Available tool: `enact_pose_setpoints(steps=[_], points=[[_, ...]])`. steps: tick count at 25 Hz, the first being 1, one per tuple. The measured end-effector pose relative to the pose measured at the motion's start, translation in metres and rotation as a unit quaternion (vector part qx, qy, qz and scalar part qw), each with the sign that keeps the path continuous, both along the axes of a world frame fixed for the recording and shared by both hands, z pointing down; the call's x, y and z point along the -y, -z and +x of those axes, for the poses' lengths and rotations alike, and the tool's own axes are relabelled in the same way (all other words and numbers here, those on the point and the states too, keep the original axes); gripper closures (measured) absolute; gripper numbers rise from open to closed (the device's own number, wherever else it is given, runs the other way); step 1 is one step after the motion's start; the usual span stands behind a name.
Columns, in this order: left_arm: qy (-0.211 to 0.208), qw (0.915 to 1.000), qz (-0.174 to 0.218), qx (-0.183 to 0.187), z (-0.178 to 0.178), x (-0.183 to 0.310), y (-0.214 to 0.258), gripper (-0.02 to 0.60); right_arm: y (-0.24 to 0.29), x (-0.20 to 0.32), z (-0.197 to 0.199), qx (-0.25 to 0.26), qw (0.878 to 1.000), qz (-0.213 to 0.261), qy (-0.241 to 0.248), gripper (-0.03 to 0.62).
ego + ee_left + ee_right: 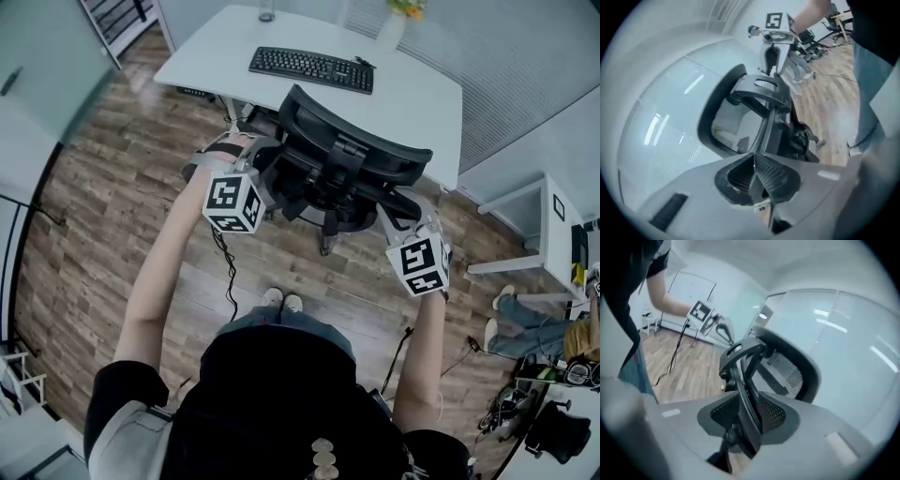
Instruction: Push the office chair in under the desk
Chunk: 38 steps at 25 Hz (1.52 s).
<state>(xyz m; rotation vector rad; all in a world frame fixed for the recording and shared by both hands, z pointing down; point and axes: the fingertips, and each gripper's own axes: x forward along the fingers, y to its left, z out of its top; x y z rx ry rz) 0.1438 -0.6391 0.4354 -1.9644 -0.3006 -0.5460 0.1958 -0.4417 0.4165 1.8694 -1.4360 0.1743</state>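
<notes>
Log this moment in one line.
chair: at desk edge | left gripper: shut, empty | right gripper: chair frame between jaws

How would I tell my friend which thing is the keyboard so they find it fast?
Find the big white desk at the top of the head view. Just beyond the backrest of the black office chair lies the keyboard: long, flat and black, while the glass and the vase stand upright at the far edge.
</notes>
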Motion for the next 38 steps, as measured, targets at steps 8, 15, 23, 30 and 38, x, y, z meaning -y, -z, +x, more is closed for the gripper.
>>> enact_pose_setpoints(steps=[8,15,23,30,38], points=[[0.112,0.9112,-0.309,-0.249,-0.03,0.019,0.081,0.572,0.058,-0.049,0.0,0.061,0.931,0.335,-0.13,0.585],[0.14,0.8414,-0.433,-0.292,-0.051,0.02,0.083,0.574,0.07,-0.097,0.004,0.073,0.854,0.457,-0.236,0.585],[0.152,0.8323,-0.456,-0.277,-0.061,0.01,0.061,0.574,0.054,-0.12,0.0,0.071,0.835,0.467,-0.283,0.585],[0.149,0.837,-0.451,-0.272,-0.062,0.003,0.06,0.574,0.054,-0.118,-0.003,0.072,0.838,0.465,-0.278,0.585],[0.152,0.8371,-0.45,-0.271,-0.064,0.001,0.058,0.574,0.052,-0.114,-0.005,0.075,0.842,0.458,-0.274,0.585]])
